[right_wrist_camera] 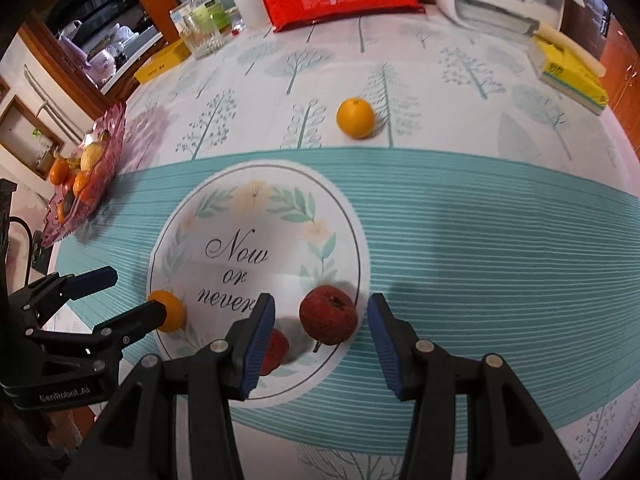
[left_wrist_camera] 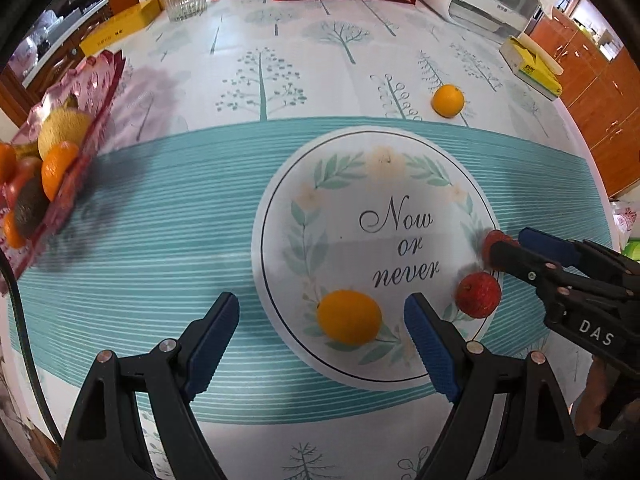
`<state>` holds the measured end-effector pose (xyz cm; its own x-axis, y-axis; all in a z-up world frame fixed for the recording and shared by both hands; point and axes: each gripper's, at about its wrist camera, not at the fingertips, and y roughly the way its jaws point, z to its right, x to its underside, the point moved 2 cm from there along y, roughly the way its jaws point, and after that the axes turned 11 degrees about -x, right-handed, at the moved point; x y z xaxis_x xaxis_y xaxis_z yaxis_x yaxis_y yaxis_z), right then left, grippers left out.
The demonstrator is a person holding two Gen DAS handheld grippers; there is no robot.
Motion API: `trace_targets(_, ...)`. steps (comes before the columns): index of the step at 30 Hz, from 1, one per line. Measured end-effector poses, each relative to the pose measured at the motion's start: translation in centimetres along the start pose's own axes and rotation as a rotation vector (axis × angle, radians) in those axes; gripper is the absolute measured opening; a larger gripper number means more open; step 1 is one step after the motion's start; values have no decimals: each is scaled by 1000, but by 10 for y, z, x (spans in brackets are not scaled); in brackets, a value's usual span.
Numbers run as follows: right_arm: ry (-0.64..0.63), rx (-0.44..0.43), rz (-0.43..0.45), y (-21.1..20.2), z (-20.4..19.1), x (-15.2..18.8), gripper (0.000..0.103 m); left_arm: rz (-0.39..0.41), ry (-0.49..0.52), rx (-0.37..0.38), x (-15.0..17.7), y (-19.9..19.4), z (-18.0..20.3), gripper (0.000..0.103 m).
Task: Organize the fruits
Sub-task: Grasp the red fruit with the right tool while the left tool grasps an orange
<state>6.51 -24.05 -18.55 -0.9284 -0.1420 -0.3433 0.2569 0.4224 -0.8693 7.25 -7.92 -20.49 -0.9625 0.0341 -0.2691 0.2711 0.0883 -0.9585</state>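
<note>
Meanwhile both open fingers hover: left gripper (left_wrist_camera: 322, 322) over a sideways-lying orange (left_wrist_camera: 349, 317), right gripper (right_wrist_camera: 322, 334) around an apple (right_wrist_camera: 329, 315).

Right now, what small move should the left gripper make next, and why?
Probably lower the left gripper a little further and close on the orange: its jaws stand open on both sides of this fruit, not touching it, while the pink tray already holds other fruits.

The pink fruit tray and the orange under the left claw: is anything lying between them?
No. In the left wrist view, only bare striped tablecloth lies between the tray and the orange.
</note>
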Motion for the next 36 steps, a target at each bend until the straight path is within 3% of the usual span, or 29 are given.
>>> trace_targets(8,22,-32,-38,11,6,0,34,-18,1,29,3,8,7,70)
trace_targets(18,15,-28,-31,14,5,0,34,-61,11,81,4,18,14,36)
trace_targets(36,-7,-8,30,-6,-11,-3,32,4,12,111,10,-11,0,35)
